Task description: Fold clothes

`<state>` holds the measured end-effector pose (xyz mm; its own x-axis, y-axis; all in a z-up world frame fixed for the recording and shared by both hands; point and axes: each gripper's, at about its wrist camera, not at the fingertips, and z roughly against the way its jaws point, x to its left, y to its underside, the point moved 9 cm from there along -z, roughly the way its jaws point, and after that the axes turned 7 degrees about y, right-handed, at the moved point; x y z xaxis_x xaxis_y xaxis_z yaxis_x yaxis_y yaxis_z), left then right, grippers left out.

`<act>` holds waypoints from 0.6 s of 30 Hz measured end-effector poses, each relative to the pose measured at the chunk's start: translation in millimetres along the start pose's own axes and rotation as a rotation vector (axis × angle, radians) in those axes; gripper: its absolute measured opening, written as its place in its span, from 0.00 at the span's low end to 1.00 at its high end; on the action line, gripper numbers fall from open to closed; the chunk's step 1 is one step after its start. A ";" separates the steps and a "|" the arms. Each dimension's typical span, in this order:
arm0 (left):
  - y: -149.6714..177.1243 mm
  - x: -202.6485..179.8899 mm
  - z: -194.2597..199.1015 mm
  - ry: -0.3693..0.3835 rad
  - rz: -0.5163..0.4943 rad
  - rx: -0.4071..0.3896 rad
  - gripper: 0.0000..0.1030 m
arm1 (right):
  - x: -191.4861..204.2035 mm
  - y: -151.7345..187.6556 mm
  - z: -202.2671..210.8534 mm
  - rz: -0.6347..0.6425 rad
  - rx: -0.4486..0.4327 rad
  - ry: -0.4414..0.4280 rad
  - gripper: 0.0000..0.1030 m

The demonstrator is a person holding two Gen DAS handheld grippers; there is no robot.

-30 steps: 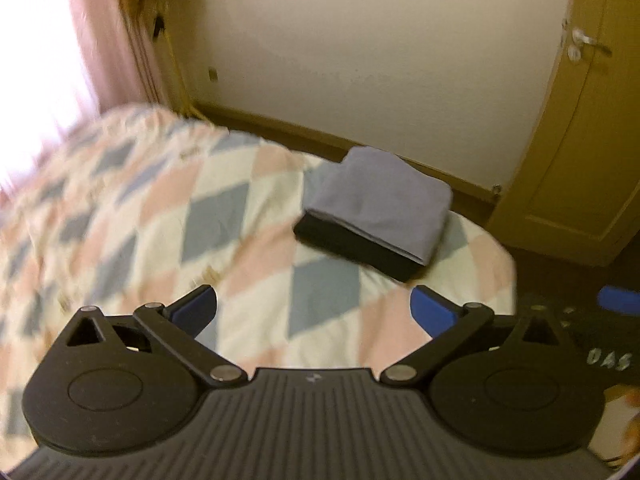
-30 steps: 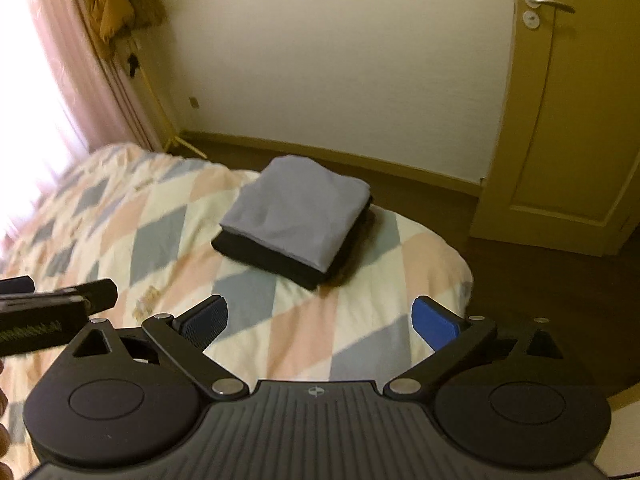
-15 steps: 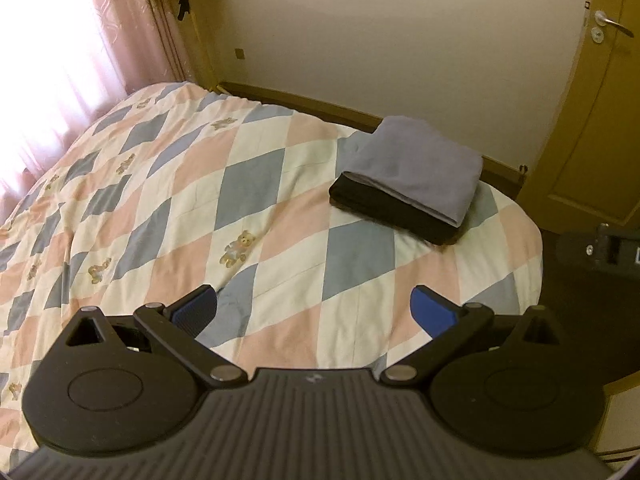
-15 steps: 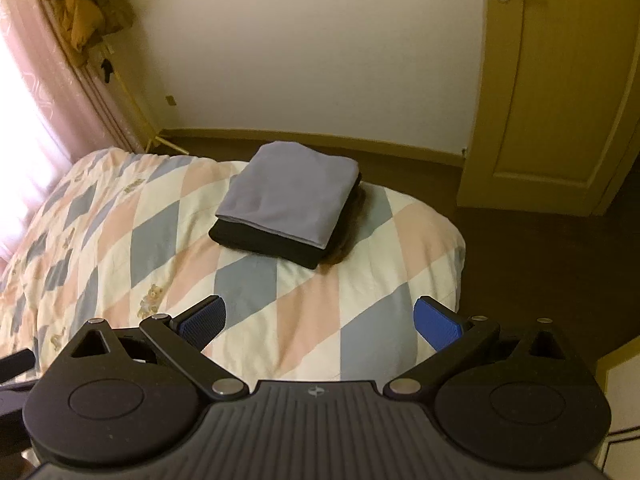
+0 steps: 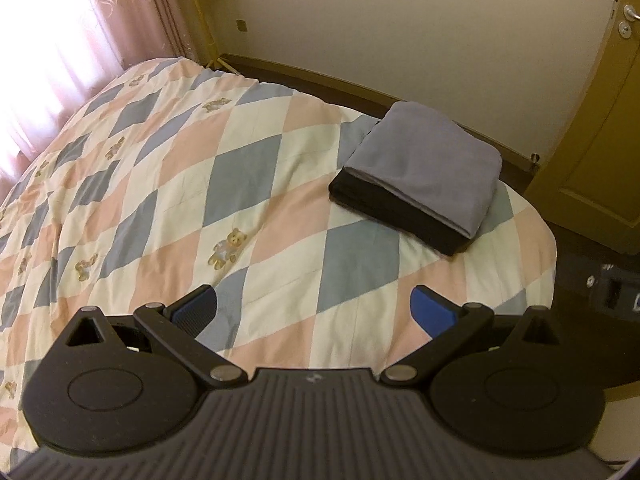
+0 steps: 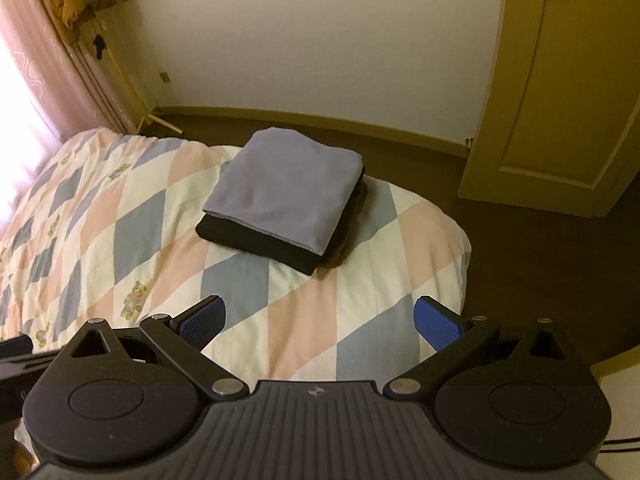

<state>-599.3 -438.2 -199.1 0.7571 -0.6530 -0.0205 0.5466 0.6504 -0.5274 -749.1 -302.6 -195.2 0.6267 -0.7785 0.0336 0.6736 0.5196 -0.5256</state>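
Note:
A folded grey garment [image 5: 428, 160] lies on top of a folded black garment [image 5: 396, 216] near the far corner of the bed; the same stack shows in the right wrist view, grey [image 6: 284, 192] over black [image 6: 256, 240]. My left gripper [image 5: 314, 312] is open and empty, held above the quilt well short of the stack. My right gripper [image 6: 320, 322] is open and empty, also above the quilt, nearer the bed's corner. Part of the right gripper's body [image 5: 612, 292] shows at the right of the left wrist view.
The bed carries a quilt [image 5: 168, 184] of pink, blue and cream diamonds with teddy bears. A pink curtain [image 5: 80, 40] and bright window are at the left. A yellow-brown door [image 6: 560, 100] and dark floor [image 6: 540, 264] lie right of the bed.
Both grippers have drawn back and risen from the stack, so more of the bed shows. The left view has swung left. Both stay open.

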 end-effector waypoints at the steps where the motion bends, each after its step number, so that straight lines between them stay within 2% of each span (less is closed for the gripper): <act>1: -4.2 -1.8 -4.4 0.006 0.002 0.004 0.99 | 0.4 -3.0 -4.4 0.004 0.004 0.000 1.00; 10: -37.4 -19.9 -35.2 0.056 0.021 0.029 0.99 | 1.9 -29.1 -39.5 0.033 0.047 -0.018 1.00; 18: -55.1 -27.4 -62.2 0.027 -0.013 0.065 0.99 | 1.5 -48.7 -69.6 0.053 0.082 -0.020 1.00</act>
<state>-672.4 -480.2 -222.3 0.7406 -0.6710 -0.0370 0.5791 0.6652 -0.4713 -808.3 -353.6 -228.8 0.6693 -0.7425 0.0252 0.6689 0.5875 -0.4554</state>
